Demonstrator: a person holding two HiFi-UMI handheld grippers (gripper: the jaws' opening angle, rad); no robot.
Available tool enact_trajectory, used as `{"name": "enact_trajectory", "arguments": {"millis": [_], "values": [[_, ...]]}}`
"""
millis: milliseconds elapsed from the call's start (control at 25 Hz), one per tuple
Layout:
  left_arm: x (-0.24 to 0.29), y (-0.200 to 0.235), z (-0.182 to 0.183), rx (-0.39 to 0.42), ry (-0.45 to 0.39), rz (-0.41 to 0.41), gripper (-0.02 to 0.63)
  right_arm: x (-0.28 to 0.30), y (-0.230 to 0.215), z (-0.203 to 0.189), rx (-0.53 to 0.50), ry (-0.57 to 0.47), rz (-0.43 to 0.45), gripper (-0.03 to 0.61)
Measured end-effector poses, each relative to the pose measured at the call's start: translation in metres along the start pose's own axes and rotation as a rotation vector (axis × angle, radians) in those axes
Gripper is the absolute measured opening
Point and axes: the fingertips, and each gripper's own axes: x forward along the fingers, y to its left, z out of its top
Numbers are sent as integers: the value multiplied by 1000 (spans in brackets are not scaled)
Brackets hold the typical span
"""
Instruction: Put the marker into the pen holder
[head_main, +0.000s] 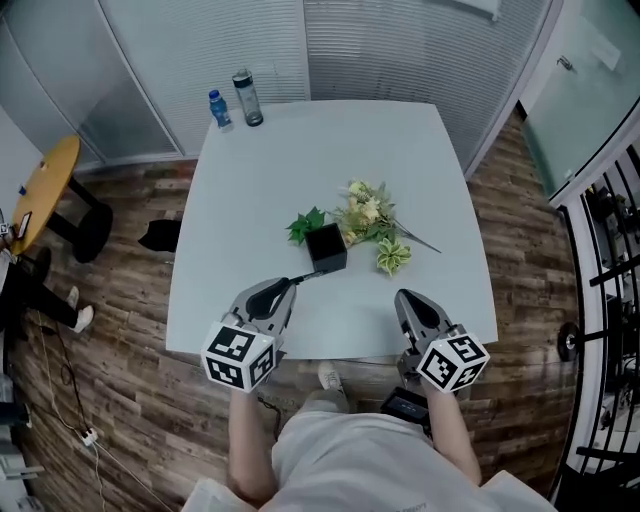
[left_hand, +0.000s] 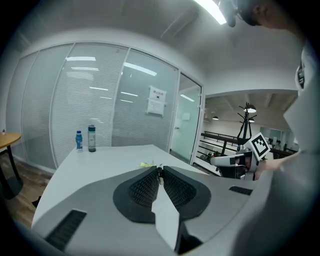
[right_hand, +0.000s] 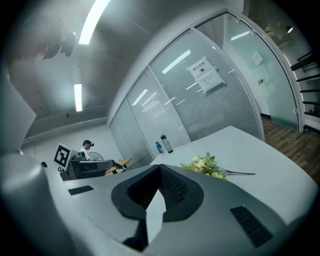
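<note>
A black square pen holder (head_main: 327, 248) stands upright near the middle of the white table (head_main: 260, 180), with leaves and flowers beside it. My left gripper (head_main: 289, 283) hovers over the table's near edge, shut on a thin black marker (head_main: 306, 276). The marker's free end points toward the holder's near side and stops just short of it. In the left gripper view only a dark sliver of the marker (left_hand: 160, 170) shows between the pressed pads. My right gripper (head_main: 404, 297) is to the right of the holder, its jaws together with nothing in them (right_hand: 160, 169).
A spray of pale flowers and green leaves (head_main: 365, 215) lies right of and behind the holder. Two bottles, a blue one (head_main: 219, 108) and a grey one (head_main: 248, 97), stand at the table's far left corner. Wood floor surrounds the table; a round side table (head_main: 45, 190) is at the left.
</note>
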Motion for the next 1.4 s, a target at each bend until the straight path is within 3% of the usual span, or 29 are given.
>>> {"name": "enact_trajectory", "arguments": {"millis": [440, 760, 1400], "values": [[55, 64, 24, 34, 23, -78, 44, 66, -18, 15, 9, 6, -81, 16], [74, 78, 11, 55, 84, -108, 44, 75, -30, 11, 17, 27, -114, 15], [112, 70, -6, 111, 212, -167, 44, 106, -46, 16, 38, 40, -71, 15]]}}
